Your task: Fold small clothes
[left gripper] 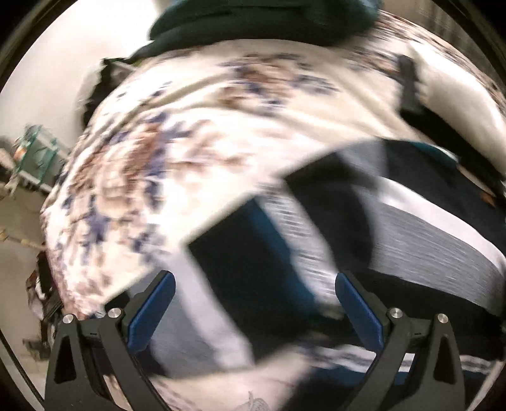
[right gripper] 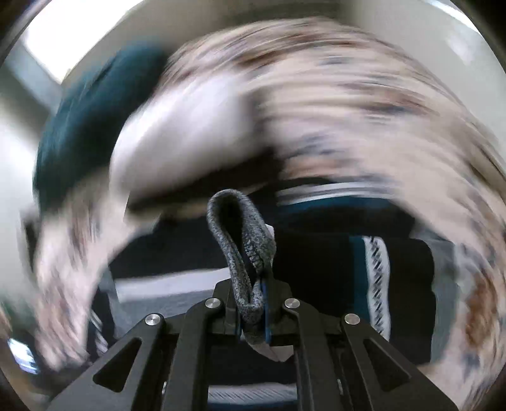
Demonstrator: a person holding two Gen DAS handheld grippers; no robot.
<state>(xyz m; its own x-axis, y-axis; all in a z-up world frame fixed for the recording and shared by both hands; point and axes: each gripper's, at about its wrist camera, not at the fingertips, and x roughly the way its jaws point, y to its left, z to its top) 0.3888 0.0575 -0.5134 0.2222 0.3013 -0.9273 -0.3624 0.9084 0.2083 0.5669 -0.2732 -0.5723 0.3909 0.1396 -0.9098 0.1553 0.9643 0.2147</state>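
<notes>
A striped garment [left gripper: 316, 221] in navy, grey, white and blue lies on a floral bedsheet [left gripper: 151, 151], right in front of my left gripper [left gripper: 254, 284]. The left gripper is open and empty, its blue pads [left gripper: 151, 316] wide apart over the garment. My right gripper [right gripper: 253, 300] is shut on a grey knitted edge of the garment [right gripper: 243, 240], which loops up from between the fingers. The striped garment also shows in the right wrist view [right gripper: 373, 265]. Both views are motion-blurred.
A dark teal cloth pile [left gripper: 259, 22] lies at the far end of the bed, also in the right wrist view [right gripper: 88, 126]. A white pillow-like shape [right gripper: 177, 136] lies beside it. The floor and a teal rack [left gripper: 34, 155] are at left.
</notes>
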